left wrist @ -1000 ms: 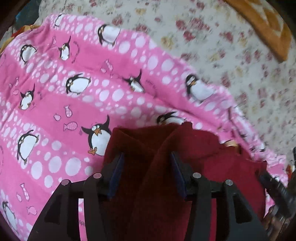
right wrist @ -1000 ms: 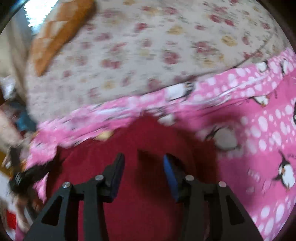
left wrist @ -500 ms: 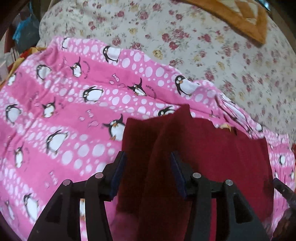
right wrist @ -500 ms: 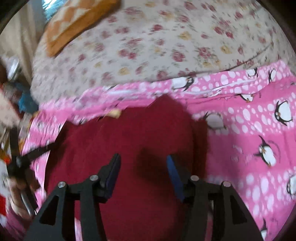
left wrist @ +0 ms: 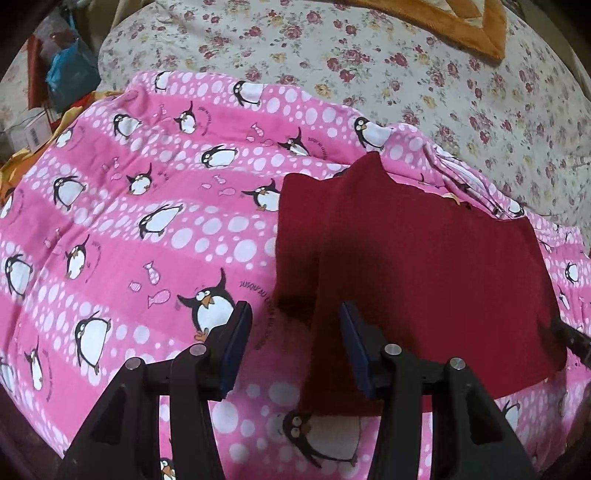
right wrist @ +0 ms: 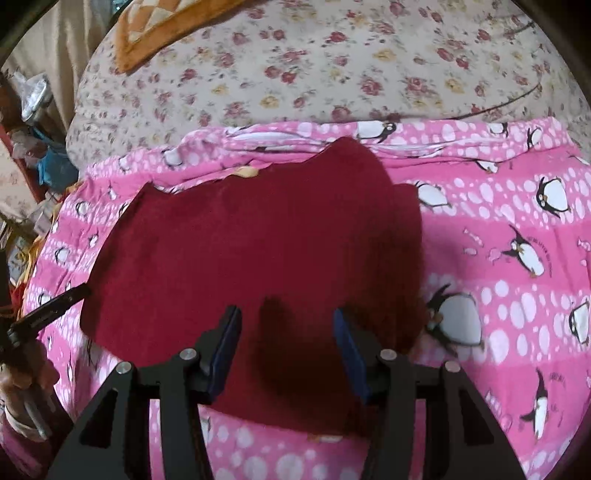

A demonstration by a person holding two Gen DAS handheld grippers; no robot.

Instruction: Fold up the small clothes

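A dark red garment (left wrist: 424, 266) lies folded flat on a pink penguin-print blanket (left wrist: 147, 229); it also shows in the right wrist view (right wrist: 258, 251). My left gripper (left wrist: 293, 343) is open and empty, just above the garment's near left edge. My right gripper (right wrist: 286, 350) is open and empty over the garment's near edge. The other gripper's black tip (right wrist: 55, 302) shows at the left of the right wrist view.
A floral bedsheet (left wrist: 406, 74) lies beyond the blanket, with an orange cushion (left wrist: 461, 22) at the far side. Bags and clutter (left wrist: 62, 74) sit off the bed's left side. The pink blanket (right wrist: 517, 258) stretches right of the garment.
Both grippers have pulled back and up from the red garment, which now lies flat. Both stayed open throughout.
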